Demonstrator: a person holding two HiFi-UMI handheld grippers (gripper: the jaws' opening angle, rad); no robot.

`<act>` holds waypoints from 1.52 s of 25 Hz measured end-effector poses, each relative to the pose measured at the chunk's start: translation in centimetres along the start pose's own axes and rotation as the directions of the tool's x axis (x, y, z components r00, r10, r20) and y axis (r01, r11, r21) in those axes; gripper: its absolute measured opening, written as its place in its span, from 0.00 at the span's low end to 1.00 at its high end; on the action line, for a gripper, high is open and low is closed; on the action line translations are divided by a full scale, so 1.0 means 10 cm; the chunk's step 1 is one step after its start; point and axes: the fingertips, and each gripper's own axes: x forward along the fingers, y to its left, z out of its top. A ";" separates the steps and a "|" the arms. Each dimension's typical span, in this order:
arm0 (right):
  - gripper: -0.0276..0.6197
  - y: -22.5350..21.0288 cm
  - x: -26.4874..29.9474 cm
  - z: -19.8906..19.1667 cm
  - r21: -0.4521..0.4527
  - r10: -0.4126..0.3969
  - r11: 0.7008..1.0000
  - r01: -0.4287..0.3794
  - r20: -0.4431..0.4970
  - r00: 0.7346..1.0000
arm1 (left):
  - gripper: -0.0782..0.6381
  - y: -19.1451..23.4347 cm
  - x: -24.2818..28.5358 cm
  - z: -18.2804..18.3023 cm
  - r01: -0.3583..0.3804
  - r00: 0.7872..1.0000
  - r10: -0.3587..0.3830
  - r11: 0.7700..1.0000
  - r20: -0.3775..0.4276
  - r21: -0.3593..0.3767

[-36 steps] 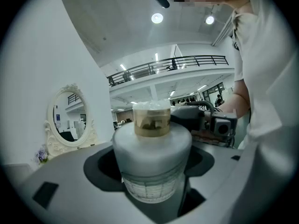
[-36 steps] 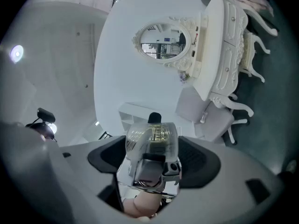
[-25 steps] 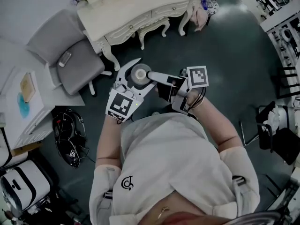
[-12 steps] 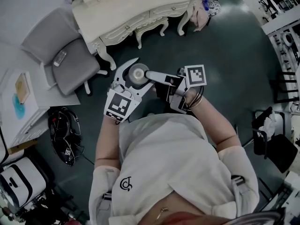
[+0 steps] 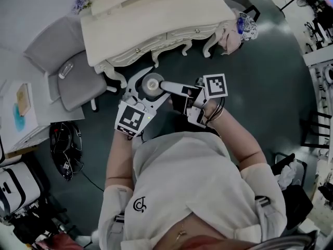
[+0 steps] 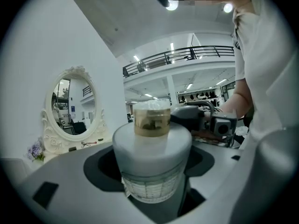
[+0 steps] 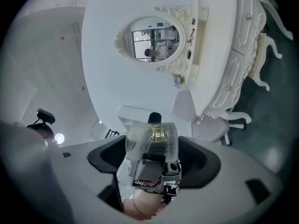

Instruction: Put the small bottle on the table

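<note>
Head view: the person stands on dark floor just short of a white carved desk [image 5: 156, 14], with a grey chair [image 5: 73, 74] off the desk's left end. The left hand-held gripper [image 5: 150, 82] reaches forward with its forked jaws on either side of the small bottle [image 5: 153, 84], which is seen end-on as a round disc. The right hand-held gripper [image 5: 169, 87] comes in from the right, and its pale finger touches the bottle's edge. The bottle is held in the air over the floor, near the desk front but not on it. Left gripper view: the left hand-held gripper [image 6: 152, 176] has its jaws closed against the small bottle [image 6: 152, 146] and nothing else. The bottle shows a clear gridded section lowest, a broad white section above it and an amber end on top. The right hand-held gripper [image 6: 201, 120] meets that amber end from behind. An oval mirror [image 6: 70, 104] stands on the desk at left. Right gripper view: the right hand-held gripper [image 7: 152, 160] has its jaws closed on the translucent end of the small bottle [image 7: 152, 136]. Beyond it are the mirror [image 7: 154, 36] and the desk [image 7: 219, 45].
</note>
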 end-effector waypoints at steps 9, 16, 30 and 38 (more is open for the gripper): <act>0.59 -0.08 -0.54 1.24 0.037 0.018 0.999 -0.015 -0.090 0.996 | 0.60 0.42 1.28 0.23 -0.095 0.995 0.095 0.995 -0.022 -0.029; 0.59 -0.18 -0.58 1.64 0.072 0.041 0.997 -0.031 -0.146 0.988 | 0.60 0.66 1.64 0.20 -0.151 0.987 0.148 0.987 -0.059 -0.049; 0.59 -0.68 0.36 2.89 0.089 0.035 0.996 -0.023 -0.132 0.991 | 0.60 2.22 2.07 -0.11 -0.161 0.986 0.157 0.985 -0.064 -0.068; 0.59 -1.01 1.01 3.60 0.099 -0.007 0.995 0.017 -0.105 0.994 | 0.60 3.19 2.25 -0.32 -0.127 0.991 0.122 0.988 -0.054 -0.094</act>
